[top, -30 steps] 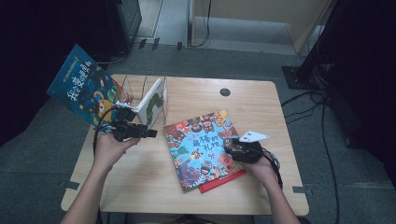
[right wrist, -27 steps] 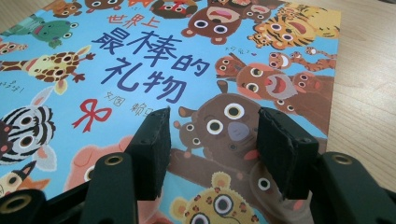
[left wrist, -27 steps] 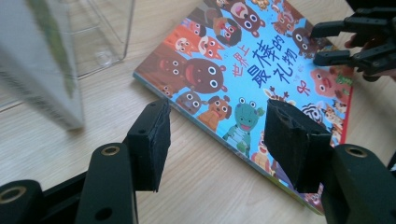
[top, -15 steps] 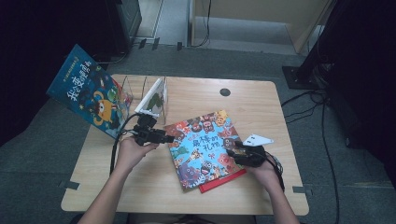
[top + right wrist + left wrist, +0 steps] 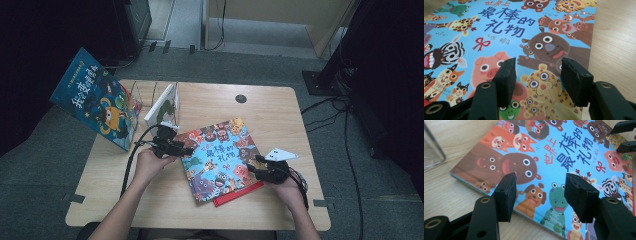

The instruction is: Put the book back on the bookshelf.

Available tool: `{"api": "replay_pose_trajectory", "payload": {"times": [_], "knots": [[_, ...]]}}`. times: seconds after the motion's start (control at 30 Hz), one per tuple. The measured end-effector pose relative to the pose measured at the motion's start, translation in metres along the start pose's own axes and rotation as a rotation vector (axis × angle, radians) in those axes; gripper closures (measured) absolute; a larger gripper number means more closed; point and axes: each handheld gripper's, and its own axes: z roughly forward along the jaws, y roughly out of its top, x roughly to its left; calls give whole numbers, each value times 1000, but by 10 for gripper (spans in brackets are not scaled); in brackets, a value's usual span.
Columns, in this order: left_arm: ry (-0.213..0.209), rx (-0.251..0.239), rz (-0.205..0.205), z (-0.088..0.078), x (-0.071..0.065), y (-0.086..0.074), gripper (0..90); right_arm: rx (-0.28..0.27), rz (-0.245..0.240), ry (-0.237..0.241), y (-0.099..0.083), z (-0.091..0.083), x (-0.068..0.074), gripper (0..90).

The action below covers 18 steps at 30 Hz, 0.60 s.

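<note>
Since a second ago the left gripper [image 5: 186, 149] has come down and across from beside the rack to the left edge of the animal book [image 5: 220, 157]; its jaws have just closed a little, yet they stand apart with nothing between them, poised over the cover near that edge. Opposite, the right gripper [image 5: 254, 170] sits at the book's right edge, jaws likewise parted over the cover and gripping nothing. That book lies flat at the middle of the table [image 5: 280, 115], on top of a red book [image 5: 240, 192] whose edge peeks out below. Behind the left gripper a clear rack [image 5: 150, 92] holds a white book [image 5: 161, 104] upright, and a blue book [image 5: 95, 105] leans at the table's left end.
</note>
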Motion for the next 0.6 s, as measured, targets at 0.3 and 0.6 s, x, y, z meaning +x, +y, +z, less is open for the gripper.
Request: {"api": "replay_pose_trajectory", "payload": {"times": [0.3,0.6], "knots": [[18,7,42,10,-1,-4,443,-3,10,-17,-8,-11,-2,493],[28,-74,66,13,-2,-13,453,5,30,-28,-17,-25,-6,696]]}}
